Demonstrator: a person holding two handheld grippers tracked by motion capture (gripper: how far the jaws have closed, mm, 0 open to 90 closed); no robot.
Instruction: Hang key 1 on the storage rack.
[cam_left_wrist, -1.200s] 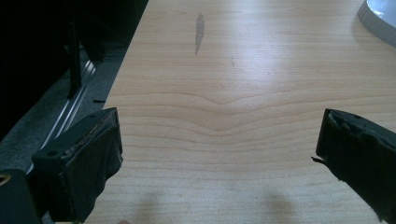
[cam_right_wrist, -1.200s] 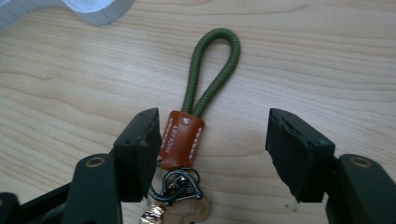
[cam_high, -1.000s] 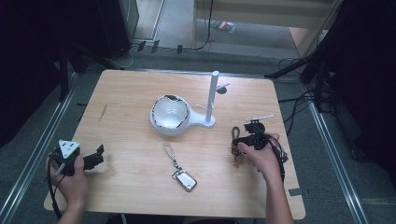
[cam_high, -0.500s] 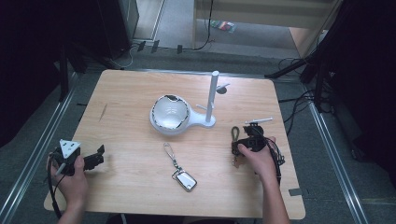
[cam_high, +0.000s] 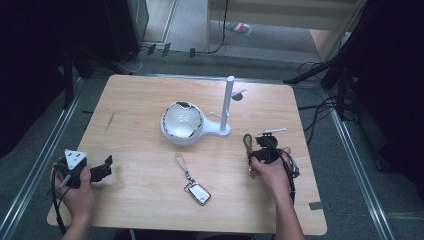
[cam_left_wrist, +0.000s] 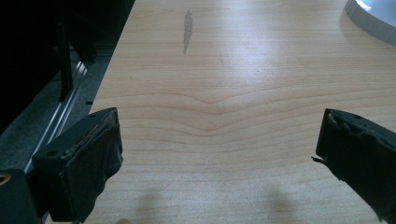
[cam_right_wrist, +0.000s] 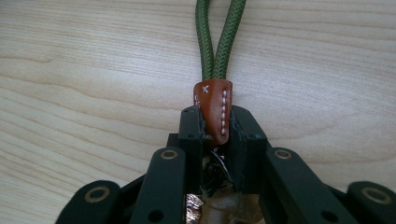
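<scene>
A green cord loop (cam_right_wrist: 219, 37) with a brown leather tab (cam_right_wrist: 214, 112) lies on the wooden table (cam_high: 140, 100) at the right. My right gripper (cam_right_wrist: 215, 128) is shut on the leather tab, and the cord runs straight out ahead of the jaws. In the high view the right gripper (cam_high: 261, 153) sits just right of the cord loop (cam_high: 247, 141), which rests on the wood. My left gripper (cam_high: 102, 170) is near the table's left front corner. In its own view the left gripper (cam_left_wrist: 219, 154) is open wide over bare wood.
A white bowl (cam_high: 181, 122) and a white peg stand (cam_high: 227, 107) occupy the table's middle. A key fob on a silver clip (cam_high: 197, 191) lies near the front centre. A small white rod (cam_high: 272, 131) lies just beyond my right gripper. The bowl's rim (cam_left_wrist: 373, 18) shows far ahead of the left gripper.
My right gripper has shifted slightly left onto the cord keychain. The left gripper has stayed where it was.
</scene>
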